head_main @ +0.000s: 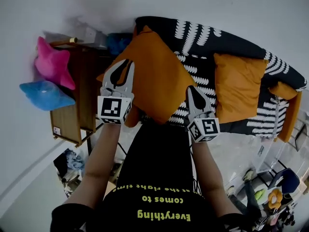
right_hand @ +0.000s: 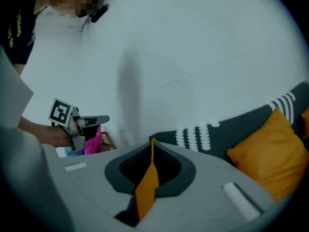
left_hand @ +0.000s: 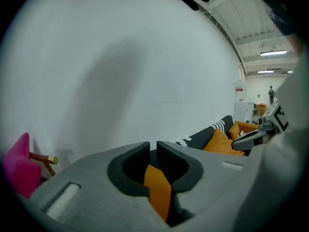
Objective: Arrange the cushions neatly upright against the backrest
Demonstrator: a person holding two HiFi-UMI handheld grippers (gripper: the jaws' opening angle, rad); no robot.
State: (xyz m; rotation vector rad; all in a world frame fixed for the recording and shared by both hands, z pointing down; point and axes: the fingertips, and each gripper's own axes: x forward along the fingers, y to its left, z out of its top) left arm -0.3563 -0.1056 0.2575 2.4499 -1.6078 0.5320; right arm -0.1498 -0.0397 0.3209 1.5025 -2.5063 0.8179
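at the far left a pink star [head_main: 52,62] and a blue star [head_main: 44,94] lie against a wooden stand [head_main: 72,115], beside the white wall.

the left gripper [head_main: 124,65] is raised at the left corner of a big orange cushion [head_main: 149,76]. its own view shows the jaws nearly together, with a slim gap at the tips and a fold of the cushion's fabric [left_hand: 157,187] pinched between them lower down.

the cushion hangs tilted like a diamond between the two grippers, in front of the left end of the sofa [head_main: 203,37], above the person's lap.

the right gripper [head_main: 191,88] holds the cushion's right corner. its jaws are closed tight on a thin orange edge [right_hand: 146,187] that runs up between the pads.

further right, a second cushion [head_main: 239,86] leans against the patterned backrest near the middle of the sofa, well apart from the held one. a third cushion [head_main: 285,91] sits at the sofa's right end.
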